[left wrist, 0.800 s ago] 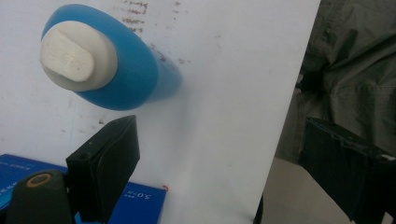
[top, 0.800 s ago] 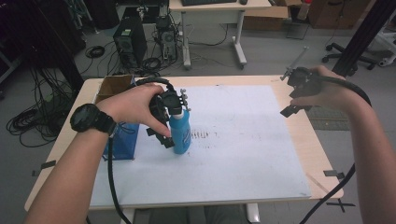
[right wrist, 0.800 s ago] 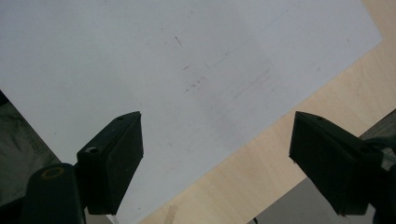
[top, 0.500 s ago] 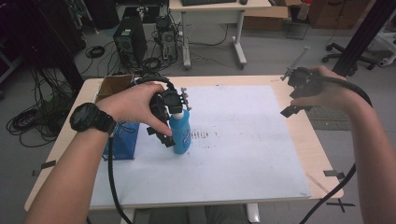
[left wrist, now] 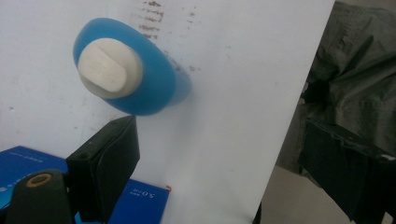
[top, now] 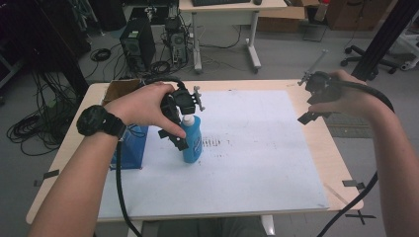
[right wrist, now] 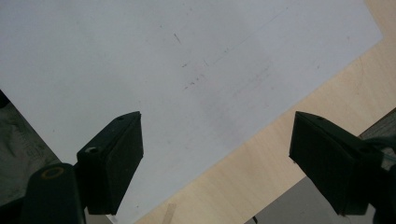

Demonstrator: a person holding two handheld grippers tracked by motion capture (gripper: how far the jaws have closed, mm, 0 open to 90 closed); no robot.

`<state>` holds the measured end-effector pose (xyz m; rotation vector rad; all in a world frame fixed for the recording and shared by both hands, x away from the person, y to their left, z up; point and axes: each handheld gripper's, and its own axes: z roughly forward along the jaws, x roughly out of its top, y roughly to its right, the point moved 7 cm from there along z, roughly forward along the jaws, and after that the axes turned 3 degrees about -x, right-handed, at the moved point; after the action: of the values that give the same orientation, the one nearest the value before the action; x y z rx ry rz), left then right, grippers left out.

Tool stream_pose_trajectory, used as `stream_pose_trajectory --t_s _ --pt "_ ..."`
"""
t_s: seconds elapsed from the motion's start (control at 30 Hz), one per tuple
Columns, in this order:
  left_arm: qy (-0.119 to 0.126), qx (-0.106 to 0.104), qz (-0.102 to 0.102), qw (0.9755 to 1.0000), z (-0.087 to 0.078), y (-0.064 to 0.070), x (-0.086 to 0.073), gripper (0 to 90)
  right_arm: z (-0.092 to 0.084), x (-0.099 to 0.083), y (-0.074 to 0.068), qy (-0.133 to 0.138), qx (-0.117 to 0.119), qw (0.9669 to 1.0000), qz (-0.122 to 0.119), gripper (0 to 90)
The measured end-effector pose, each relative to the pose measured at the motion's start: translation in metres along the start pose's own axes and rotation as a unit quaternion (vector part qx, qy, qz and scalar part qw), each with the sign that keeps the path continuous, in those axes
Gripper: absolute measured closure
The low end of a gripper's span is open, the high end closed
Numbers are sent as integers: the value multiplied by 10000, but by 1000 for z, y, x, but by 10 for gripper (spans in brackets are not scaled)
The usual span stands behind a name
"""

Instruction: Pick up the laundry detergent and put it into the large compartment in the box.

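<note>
The blue bottle (top: 191,140) with its white cap (left wrist: 109,68) stands upright on the white sheet (top: 257,148) covering the table (top: 341,158), just beside a blue box (top: 131,150) at the sheet's left edge. Compared with a moment ago, the left gripper (top: 182,121) has lifted slightly off the bottle; in the left gripper view its jaws stand wide and hold nothing, the bottle sitting free just beyond one jaw. To me that looks like a finished placement, with the bottle left standing by itself. The right gripper (right wrist: 215,158) hangs over the sheet's far right edge, jaws spread wide and empty.
</note>
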<state>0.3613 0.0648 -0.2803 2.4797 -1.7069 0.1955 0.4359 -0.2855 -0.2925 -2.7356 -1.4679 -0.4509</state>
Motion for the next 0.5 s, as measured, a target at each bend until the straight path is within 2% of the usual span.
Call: stream_pose_trajectory --t_s 0.03,0.17,0.5 --pt "0 0 0 10000 0 0 0 127 0 0 0 22 9 10000 7 174" --pt "-1 112 -358 9993 -3 -6 5 127 2 0 0 -7 24 10000 -13 173" --pt "-2 223 -757 9969 -5 -5 14 128 4 0 0 0 43 10000 -33 173"
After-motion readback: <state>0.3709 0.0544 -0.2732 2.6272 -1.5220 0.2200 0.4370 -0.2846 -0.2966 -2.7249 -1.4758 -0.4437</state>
